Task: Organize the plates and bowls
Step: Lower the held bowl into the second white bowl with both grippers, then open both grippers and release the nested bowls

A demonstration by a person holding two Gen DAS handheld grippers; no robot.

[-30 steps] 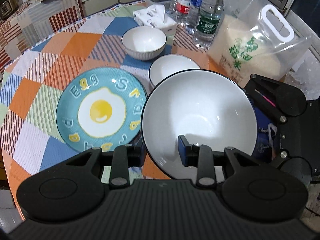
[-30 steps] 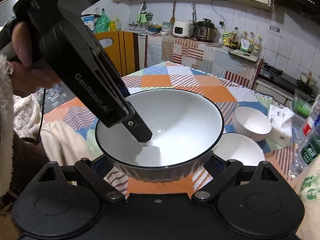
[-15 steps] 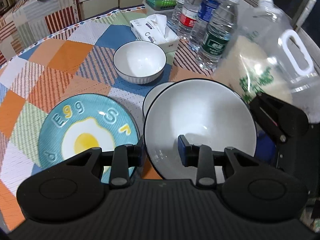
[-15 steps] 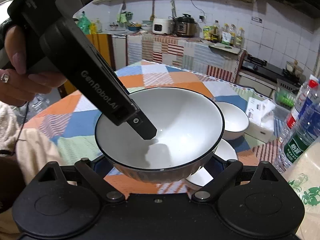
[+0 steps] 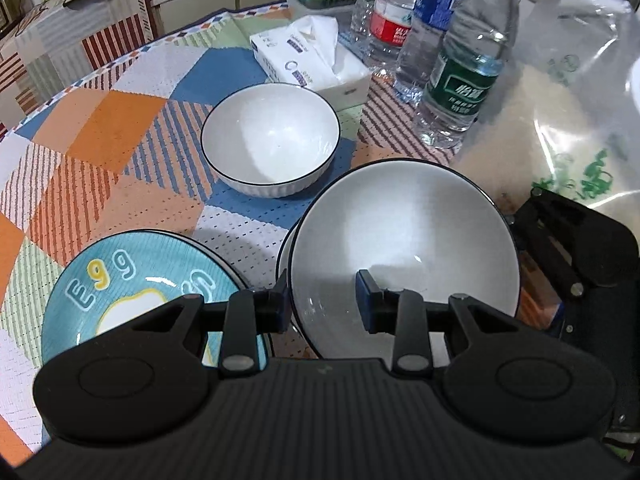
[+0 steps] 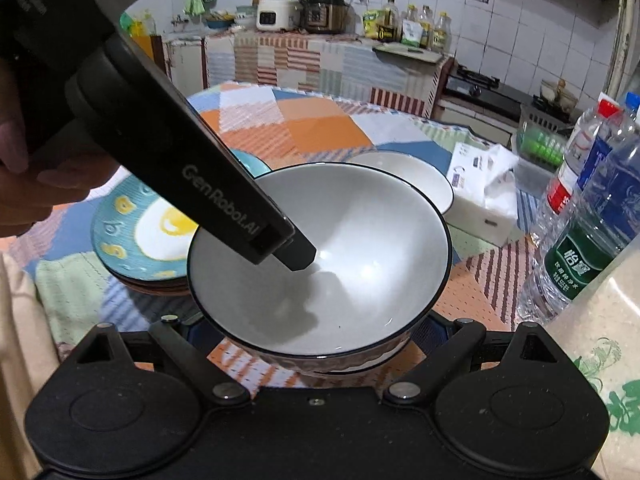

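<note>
Glazed white ceramic, dark-rimmed: the large bowl [image 5: 404,248] hangs above the surface [image 5: 120,128], pinched at its near rim by the left gripper [image 5: 320,304], one finger inside, one outside. The right gripper [image 6: 316,344] cradles its far side; whether those jaws press cannot be told. Directly beneath sits a smaller bowl [image 5: 285,256] (only a sliver shows). Risks: slick glaze slipping from the single rim pinch; off-centre lowering chipping rims; the water bottles [image 5: 464,80] just beyond being knocked.

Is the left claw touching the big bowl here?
Touching. In the left wrist view the left claw straddles the large bowl's rim, one finger inside, one outside, pinching it; the right wrist view shows the inner finger against the wall.
</note>
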